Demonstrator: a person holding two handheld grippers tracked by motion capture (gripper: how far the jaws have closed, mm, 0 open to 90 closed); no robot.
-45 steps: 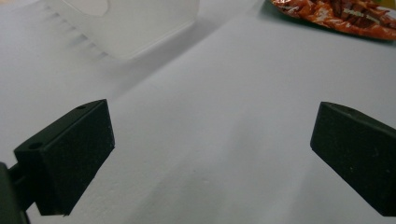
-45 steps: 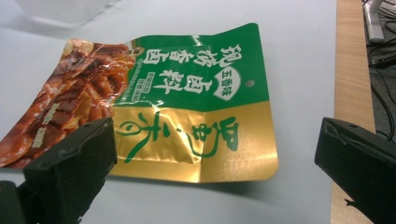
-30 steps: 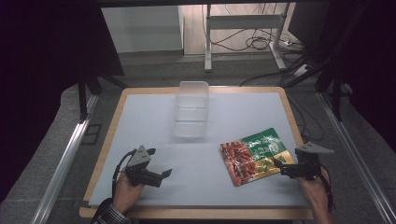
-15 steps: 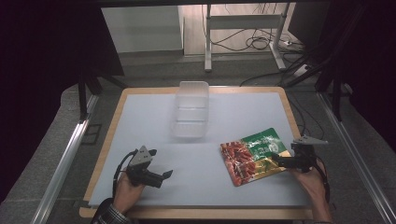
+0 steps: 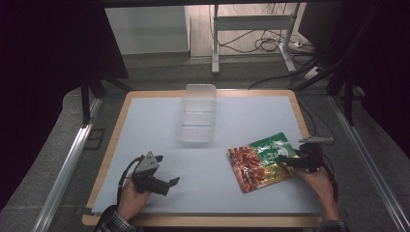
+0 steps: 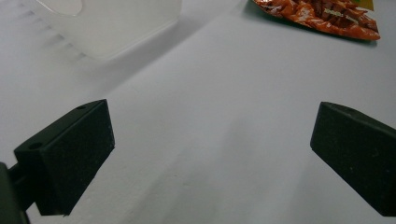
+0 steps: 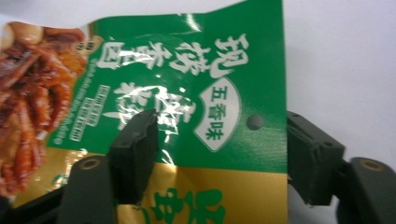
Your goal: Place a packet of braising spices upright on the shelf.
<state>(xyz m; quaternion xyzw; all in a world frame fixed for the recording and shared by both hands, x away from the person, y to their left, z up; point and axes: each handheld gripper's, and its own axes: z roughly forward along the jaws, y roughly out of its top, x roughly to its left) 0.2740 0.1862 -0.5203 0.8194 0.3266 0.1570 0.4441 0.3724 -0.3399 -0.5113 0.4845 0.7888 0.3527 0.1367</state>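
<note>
Since the earlier frame, the right hand-held gripper (image 5: 289, 162) has crept onto the snack pouch (image 5: 261, 162) at 4 o'clock on the surface (image 5: 159, 121), its jaws just closing, not yet pinching — a thin edge grip may slip. Left hand-held gripper (image 5: 167, 183) is open, empty.

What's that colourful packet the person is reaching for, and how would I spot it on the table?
Look at the white table with the wooden edge, then at its near right part, beside the right gripper. There lies a flat snack pouch, green at one end and red-orange at the other. Its only neighbour is a clear plastic container, colourless and farther back.
</note>
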